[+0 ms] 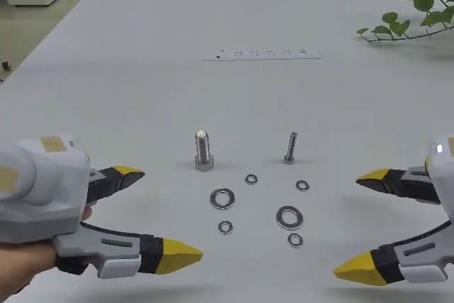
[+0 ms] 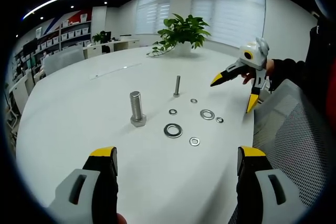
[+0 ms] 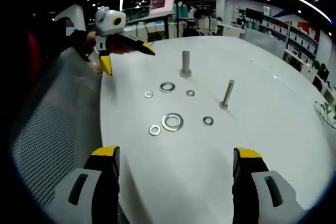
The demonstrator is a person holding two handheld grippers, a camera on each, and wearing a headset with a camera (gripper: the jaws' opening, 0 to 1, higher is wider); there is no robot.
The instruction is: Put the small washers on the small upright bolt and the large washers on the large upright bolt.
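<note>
Head view: my left gripper [image 1: 170,212] and right gripper [image 1: 345,225] are wide open, holding nothing; six washers [image 1: 223,198] lie flat on the table [image 1: 142,90], just in front of the big bolt [image 1: 203,151] and small bolt [image 1: 291,147], both standing up; left gripper view: jaws apart, washers beyond; right gripper view: the same.

Jaws wide apart on left tool [image 1: 170,212] and right tool [image 1: 346,226] — both empty.
</note>
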